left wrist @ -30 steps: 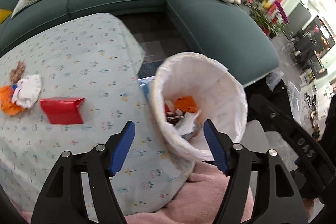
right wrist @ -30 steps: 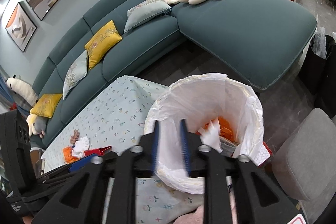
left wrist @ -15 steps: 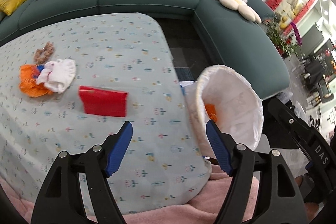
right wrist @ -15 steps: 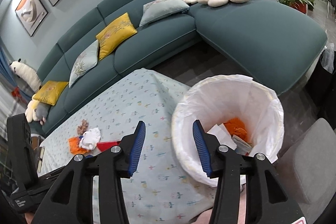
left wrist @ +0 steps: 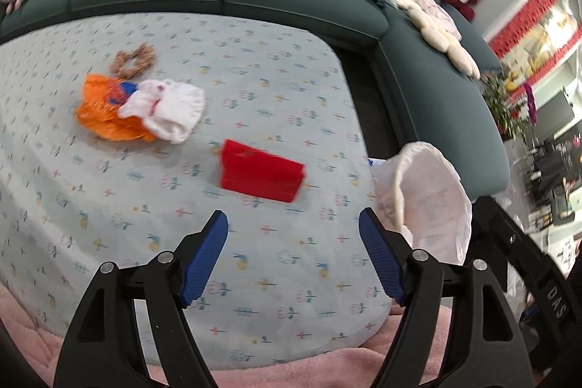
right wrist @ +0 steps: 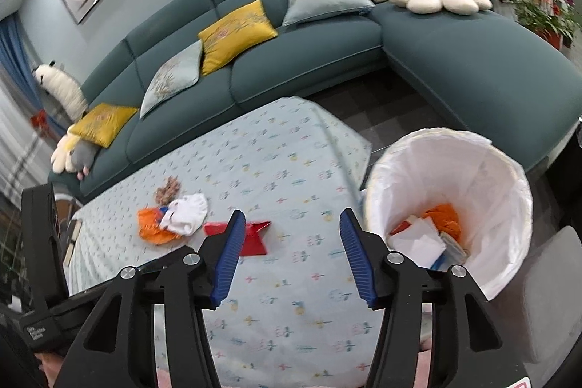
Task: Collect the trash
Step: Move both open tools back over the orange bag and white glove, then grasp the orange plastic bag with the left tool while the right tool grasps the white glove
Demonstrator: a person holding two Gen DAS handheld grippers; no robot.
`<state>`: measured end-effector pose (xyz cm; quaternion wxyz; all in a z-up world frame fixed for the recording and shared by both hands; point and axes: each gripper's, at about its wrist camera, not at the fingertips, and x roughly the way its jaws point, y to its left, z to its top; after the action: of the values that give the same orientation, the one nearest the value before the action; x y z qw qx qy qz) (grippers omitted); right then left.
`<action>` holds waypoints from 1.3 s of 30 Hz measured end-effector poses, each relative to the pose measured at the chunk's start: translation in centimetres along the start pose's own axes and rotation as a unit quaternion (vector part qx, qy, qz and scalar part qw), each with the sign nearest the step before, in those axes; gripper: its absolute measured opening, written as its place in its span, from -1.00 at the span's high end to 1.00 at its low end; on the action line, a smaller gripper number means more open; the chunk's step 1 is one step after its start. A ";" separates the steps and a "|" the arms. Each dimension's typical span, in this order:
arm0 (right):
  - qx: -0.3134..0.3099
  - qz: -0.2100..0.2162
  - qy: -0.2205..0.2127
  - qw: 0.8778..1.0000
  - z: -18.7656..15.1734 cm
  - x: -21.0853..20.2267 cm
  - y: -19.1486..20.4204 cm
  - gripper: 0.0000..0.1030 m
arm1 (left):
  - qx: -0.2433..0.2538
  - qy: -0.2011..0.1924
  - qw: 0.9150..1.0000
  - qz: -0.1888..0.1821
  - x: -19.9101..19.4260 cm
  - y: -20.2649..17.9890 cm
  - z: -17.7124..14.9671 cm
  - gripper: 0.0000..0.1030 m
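The left tool (left wrist: 293,257) is hanging with its jaws spread wide and holding nothing, above the patterned worktop (left wrist: 254,90). The right tool (right wrist: 289,255) is likewise gaping and carrying nothing. Just ahead, a red packet (left wrist: 260,175) is lying flat on the cloth. Farther off, a white crumpled wad (left wrist: 165,108) is resting against an orange wrapper (left wrist: 100,113). Beside the worktop's edge, the lined bin (right wrist: 469,162) is holding paper and orange scraps.

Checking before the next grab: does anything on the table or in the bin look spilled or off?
Nothing looks spilled. The red packet, white wad, orange wrapper and brown ring still lie on the tablecloth. The lined bin stands at the table's corner with trash inside. Both grippers are open and empty.
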<state>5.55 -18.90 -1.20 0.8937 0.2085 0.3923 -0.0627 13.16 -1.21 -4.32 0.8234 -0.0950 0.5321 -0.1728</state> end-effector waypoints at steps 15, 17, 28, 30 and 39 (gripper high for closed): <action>-0.038 0.017 0.064 0.997 -2.2 5.8 6.6 -0.12 | -0.096 -0.001 0.995 0.036 -0.3 11.1 1.0 -0.43; -0.042 0.016 0.073 0.996 -2.4 6.9 7.2 -0.12 | -0.110 0.000 0.993 0.042 -0.1 12.7 1.4 -0.43; -0.058 0.025 0.114 0.991 -2.2 12.8 11.2 -0.29 | -0.157 -0.002 0.984 0.084 1.8 20.0 5.2 -0.59; -0.068 0.032 0.118 0.990 -2.0 13.9 12.6 -0.29 | -0.165 0.001 0.982 0.086 2.5 21.4 6.2 -0.59; -0.110 0.045 0.149 0.982 -2.3 20.3 18.8 -0.29 | -0.162 0.010 0.984 0.079 5.3 24.0 9.5 -0.57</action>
<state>23.10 0.08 -11.29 0.8445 0.1333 0.5159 0.0533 28.19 18.64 -13.02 0.8028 -0.1833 0.5670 -0.0196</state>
